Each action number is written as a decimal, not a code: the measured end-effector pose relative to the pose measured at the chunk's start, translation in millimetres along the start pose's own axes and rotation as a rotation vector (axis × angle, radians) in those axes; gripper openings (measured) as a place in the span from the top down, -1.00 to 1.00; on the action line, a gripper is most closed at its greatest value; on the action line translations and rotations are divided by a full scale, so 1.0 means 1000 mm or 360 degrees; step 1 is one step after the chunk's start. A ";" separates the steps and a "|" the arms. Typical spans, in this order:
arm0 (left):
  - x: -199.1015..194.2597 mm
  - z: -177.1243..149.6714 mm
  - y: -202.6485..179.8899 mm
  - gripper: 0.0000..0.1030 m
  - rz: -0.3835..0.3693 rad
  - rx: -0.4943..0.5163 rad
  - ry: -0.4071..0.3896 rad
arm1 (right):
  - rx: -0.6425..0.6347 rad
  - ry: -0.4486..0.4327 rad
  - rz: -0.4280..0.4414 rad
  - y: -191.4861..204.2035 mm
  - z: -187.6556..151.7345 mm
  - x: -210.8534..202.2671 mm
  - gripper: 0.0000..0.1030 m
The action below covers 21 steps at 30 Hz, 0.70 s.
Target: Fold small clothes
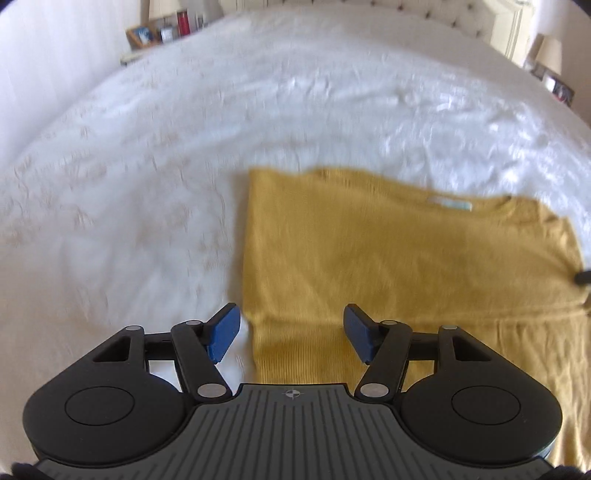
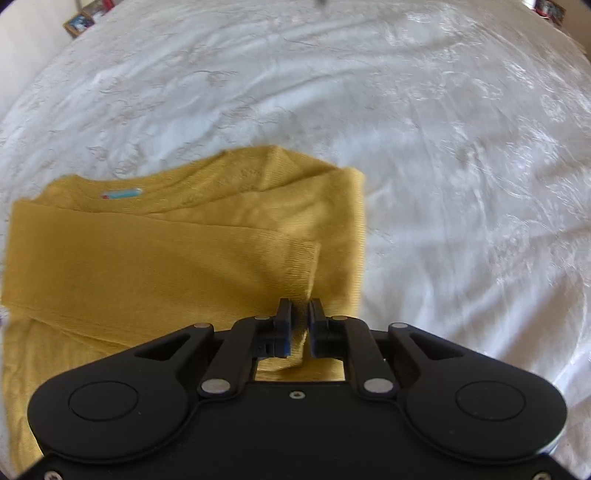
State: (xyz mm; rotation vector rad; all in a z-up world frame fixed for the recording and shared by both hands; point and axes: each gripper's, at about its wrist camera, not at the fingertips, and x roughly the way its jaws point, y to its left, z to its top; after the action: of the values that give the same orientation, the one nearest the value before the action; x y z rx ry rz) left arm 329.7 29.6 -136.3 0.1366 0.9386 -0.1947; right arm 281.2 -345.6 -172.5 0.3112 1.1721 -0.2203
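A wide bed covered with a white embroidered bedspread (image 1: 155,155) fills both views, and a tufted headboard (image 1: 424,14) is seen at its far end. A nightstand (image 1: 147,37) with a red bottle (image 1: 182,21) and a framed picture (image 1: 142,35) stands at the far left of the bed, and a lamp (image 1: 550,55) is seen at the far right. A mustard yellow sweater (image 1: 388,251) is laid flat on the bedspread, with its neck label (image 2: 122,193) turned up and one sleeve (image 2: 166,236) folded across the body. The left gripper (image 1: 291,334) is held low over the ribbed hem at the left edge of the sweater; its jaws are spread wide apart and nothing is held between the blue pads (image 1: 223,334). The right gripper (image 2: 300,325) is placed at the right part of the sweater, and its jaws are pressed together on a pinch of the yellow knit, close to the sleeve cuff (image 2: 303,258). The fabric is lifted a little into a ridge at the pinch.
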 end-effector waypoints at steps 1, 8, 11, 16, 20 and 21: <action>0.001 0.006 0.000 -0.21 -0.0012 -0.0020 -0.0010 | 0.0017 -0.0034 -0.0015 0.000 0.000 -0.005 0.59; 0.039 0.040 -0.015 -0.47 -0.0068 -0.0034 0.0012 | -0.0066 -0.0218 0.0119 0.023 0.005 -0.019 -0.46; 0.055 0.043 -0.021 -0.63 -0.0029 0.0014 0.0027 | -0.0165 -0.0180 0.0106 0.035 0.006 -0.002 -0.46; 0.090 0.038 -0.009 -0.72 0.0125 0.0068 0.0185 | -0.0156 -0.0057 -0.0099 0.018 0.007 0.029 -0.47; 0.099 0.032 0.015 -1.00 0.0104 0.0011 0.0239 | -0.0029 -0.0009 -0.0125 -0.009 0.010 0.036 -0.70; 0.096 0.033 0.019 -1.00 0.0095 0.0007 0.0239 | -0.0004 -0.0019 -0.0119 -0.013 0.011 0.032 -0.70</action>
State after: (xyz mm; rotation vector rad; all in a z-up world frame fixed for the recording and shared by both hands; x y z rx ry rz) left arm 414.8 31.1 -194.5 0.1850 1.0822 -0.1322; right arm 298.2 -361.4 -199.6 0.2637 1.1730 -0.2855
